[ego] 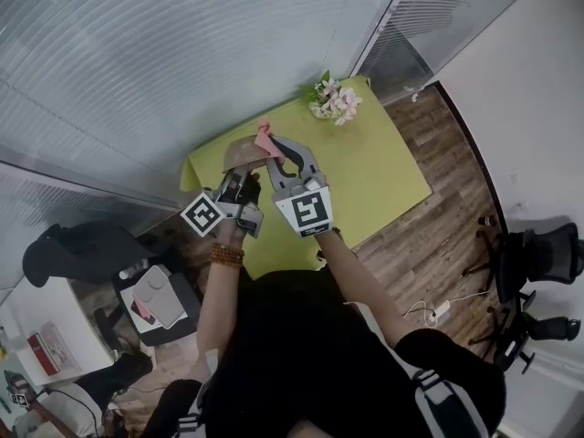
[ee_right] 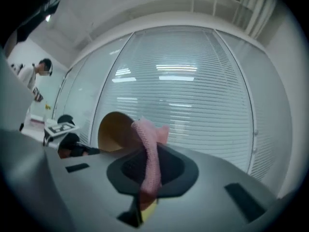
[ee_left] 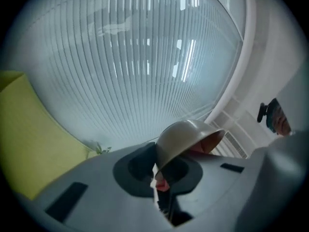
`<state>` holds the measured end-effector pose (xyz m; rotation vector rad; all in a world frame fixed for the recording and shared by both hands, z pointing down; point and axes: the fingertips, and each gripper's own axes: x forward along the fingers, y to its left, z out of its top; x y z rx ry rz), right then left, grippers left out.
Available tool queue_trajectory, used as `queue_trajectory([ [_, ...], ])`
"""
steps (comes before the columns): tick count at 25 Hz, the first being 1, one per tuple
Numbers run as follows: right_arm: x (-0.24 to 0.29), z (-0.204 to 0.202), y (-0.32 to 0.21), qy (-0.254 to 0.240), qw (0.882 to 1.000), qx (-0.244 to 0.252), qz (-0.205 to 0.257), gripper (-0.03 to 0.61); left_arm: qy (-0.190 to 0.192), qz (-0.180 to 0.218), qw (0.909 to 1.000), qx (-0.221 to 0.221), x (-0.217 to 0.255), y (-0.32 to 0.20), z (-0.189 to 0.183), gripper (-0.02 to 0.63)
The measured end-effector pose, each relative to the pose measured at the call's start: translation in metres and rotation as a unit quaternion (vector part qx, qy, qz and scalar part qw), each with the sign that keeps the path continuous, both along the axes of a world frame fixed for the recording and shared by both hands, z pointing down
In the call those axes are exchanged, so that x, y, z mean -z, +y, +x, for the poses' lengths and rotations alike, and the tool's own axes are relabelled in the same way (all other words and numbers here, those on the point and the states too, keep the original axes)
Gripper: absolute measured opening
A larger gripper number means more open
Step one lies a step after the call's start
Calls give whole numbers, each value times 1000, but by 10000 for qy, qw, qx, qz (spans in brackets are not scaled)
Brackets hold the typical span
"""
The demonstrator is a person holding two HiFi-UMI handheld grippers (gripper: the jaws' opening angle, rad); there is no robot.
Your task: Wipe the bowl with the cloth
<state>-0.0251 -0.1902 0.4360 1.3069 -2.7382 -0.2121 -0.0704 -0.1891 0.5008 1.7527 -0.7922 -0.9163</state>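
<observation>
Head view: your L gripper point(ego: 241, 173) pinches the bowl point(ego: 243, 152) by its rim, R gripper point(ego: 274, 153) pinches the cloth point(ego: 265, 137), both above the table point(ego: 383, 167). Bowl's mouth faces the cloth (just left of it).

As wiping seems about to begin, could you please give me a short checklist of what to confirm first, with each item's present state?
1. Left gripper shut on the rim of the bowl: ok.
2. Right gripper shut on the cloth: ok.
3. Bowl held up off the table: ok.
4. Bowl's opening turned toward the cloth: ok, the right gripper view looks into it.
5. Cloth touching the bowl's inside: cannot tell; it overlaps the opening in both gripper views.
6. Flowers apart from the bowl: ok, at the table's far corner.
</observation>
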Motion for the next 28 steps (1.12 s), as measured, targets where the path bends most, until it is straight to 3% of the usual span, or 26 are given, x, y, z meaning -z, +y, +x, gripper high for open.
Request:
queue_trajectory([
  [2,3,-7,2,-425,9983,322,-222,18,533,295,9981,95,13,0,-5,17],
  [4,-4,-10,-2,-375,9967,505,-521,21,519,351,9980,130,12,-1,-4,17],
  [5,-9,-7,-6,-209,9968,484,-597,23,145,366,9992,82,8,-2,1,19],
  [6,-13,0,-12,18,9977,350,-581,23,-489,409,9980,6,3,-2,6,28],
  [7,-16,10,-17,316,9982,115,-488,20,-1291,475,9905,-37,-1,-2,10,103],
  [8,-18,22,-22,694,9969,-140,-346,18,-2108,533,9761,-4,-4,-3,10,189],
  [10,-22,34,-25,1516,9877,-374,7,21,-3569,646,9319,110,-10,-4,4,216],
  [11,-21,33,-23,1848,9819,-367,188,25,-4208,753,9040,79,-13,-4,6,195],
  [12,-21,31,-20,2100,9765,-345,347,25,-4716,851,8777,17,-15,-3,10,122],
  [13,-20,28,-17,2276,9721,-332,465,23,-5007,860,8613,-22,-17,-3,15,66],
  [14,-21,26,-15,2376,9694,-332,518,23,-5036,754,8606,-24,-19,-4,18,60],
  [17,-29,29,-14,2184,9752,-295,175,25,-4296,314,9025,-1,-22,-5,14,25],
  [19,-35,34,-13,1807,9830,-297,-129,26,-4010,241,9157,62,-21,-4,12,23],
  [20,-35,36,-12,1547,9871,-338,-241,26,-3745,195,9269,122,-19,-4,11,23],
  [23,-32,42,-9,389,9955,-515,-686,23,-2432,53,9697,220,-11,-1,15,25],
  [25,-30,45,-7,-551,9908,-450,-1154,17,-1685,62,9855,181,-4,3,19,23],
  [28,-32,47,-8,-1503,9712,-116,-1843,17,-1060,122,9943,-26,5,2,27,21],
])
